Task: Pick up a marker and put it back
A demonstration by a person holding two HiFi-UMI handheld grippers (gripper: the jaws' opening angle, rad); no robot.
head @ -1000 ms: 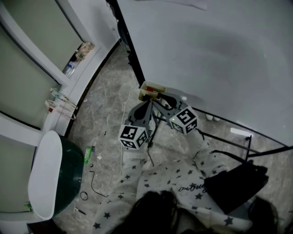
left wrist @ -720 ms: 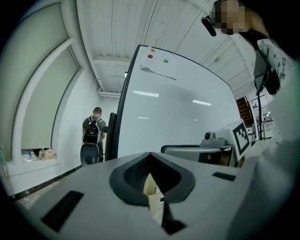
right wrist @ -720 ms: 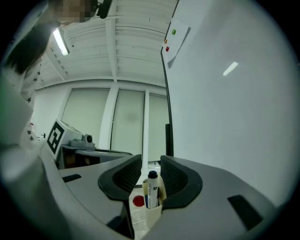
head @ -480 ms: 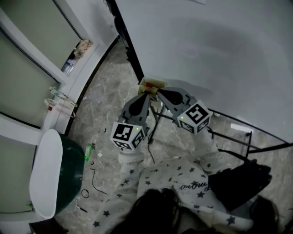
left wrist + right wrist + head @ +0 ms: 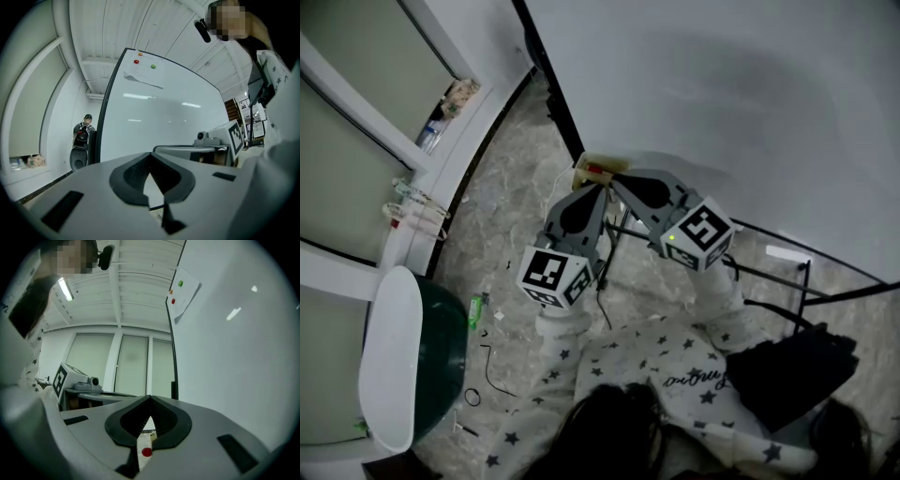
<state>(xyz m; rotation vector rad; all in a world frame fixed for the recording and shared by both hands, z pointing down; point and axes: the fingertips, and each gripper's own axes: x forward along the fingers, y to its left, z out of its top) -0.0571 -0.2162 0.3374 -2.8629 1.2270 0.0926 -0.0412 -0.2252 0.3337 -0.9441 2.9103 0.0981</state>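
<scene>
A cream marker box (image 5: 598, 171) with a red marker (image 5: 594, 170) in it hangs at the whiteboard's lower left corner. My right gripper (image 5: 615, 180) points at the box from the right, its tips at the box's edge. Its jaws are shut, pads meeting at the tip (image 5: 150, 399). A cream strip with a red dot (image 5: 146, 452) shows in the slit below them; I cannot tell whether it is pinched. My left gripper (image 5: 597, 190) sits just below the box, also shut (image 5: 151, 155), with nothing between its pads.
The whiteboard (image 5: 722, 94) fills the upper right, on a black stand (image 5: 787, 291). A black bag (image 5: 783, 370) lies at the lower right. A dark green bin (image 5: 441, 347) and a cable (image 5: 492, 375) are on the stone floor at left. A person with a backpack (image 5: 83, 130) stands far off.
The right gripper's jaws have gone from spread to shut beside the box. Both marker cubes have drawn apart and back toward the person.
</scene>
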